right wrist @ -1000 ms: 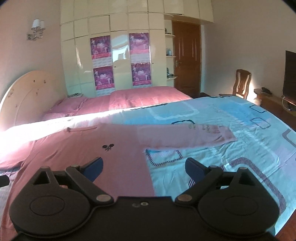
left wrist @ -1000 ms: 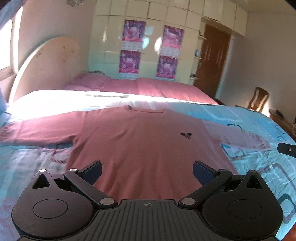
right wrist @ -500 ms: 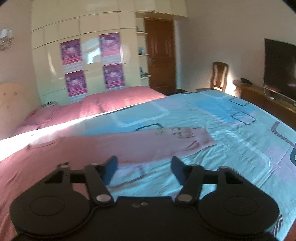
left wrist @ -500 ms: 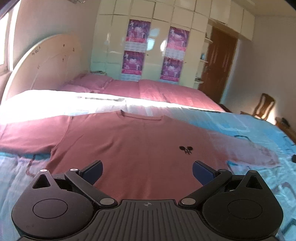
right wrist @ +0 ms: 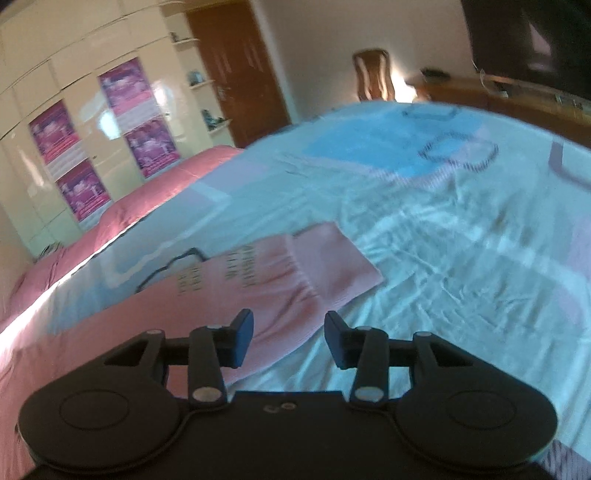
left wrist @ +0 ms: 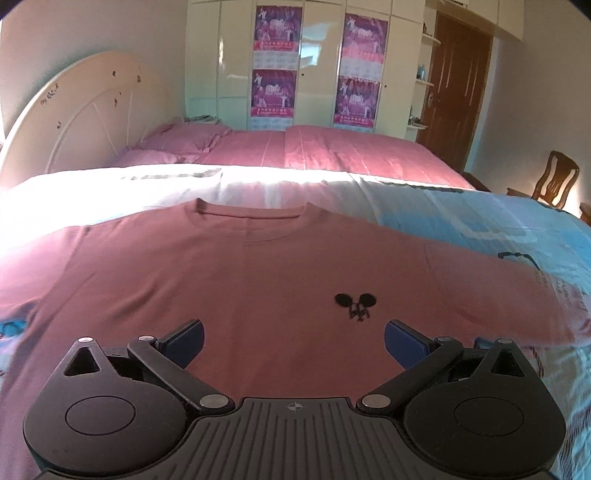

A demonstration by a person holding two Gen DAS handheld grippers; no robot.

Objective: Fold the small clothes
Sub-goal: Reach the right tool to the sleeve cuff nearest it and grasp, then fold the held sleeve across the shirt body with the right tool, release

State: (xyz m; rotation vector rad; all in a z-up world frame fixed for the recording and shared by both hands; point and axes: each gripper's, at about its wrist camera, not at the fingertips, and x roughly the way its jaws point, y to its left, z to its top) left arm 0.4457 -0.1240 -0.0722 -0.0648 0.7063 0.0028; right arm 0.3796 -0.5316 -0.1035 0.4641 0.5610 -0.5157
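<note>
**Pink long-sleeved top laid flat on a bed, two grippers above it**

A pink long-sleeved top (left wrist: 236, 280) lies spread out, front up, on a bed covered with a light blue patterned sheet (right wrist: 424, 229). Its round neckline points away towards a cream headboard (left wrist: 74, 125), and a small black emblem (left wrist: 355, 305) sits on the chest.

Seen from the left wrist, the left gripper (left wrist: 293, 338) hangs over the lower chest of the top. Its blue-padded fingers are spread wide and nothing sits between them.

Seen from the right wrist, which is blurred and tilted, the right gripper (right wrist: 289, 338) hangs over one sleeve (right wrist: 288, 273), near its paler cuff (right wrist: 336, 258). Its jaws are closing, partly drawn together, with a gap between the pads; they grip nothing.

Behind the bed stand cream wardrobes with purple posters (left wrist: 277, 27), a brown door (left wrist: 460, 85) and a wooden chair (left wrist: 554, 181).
</note>
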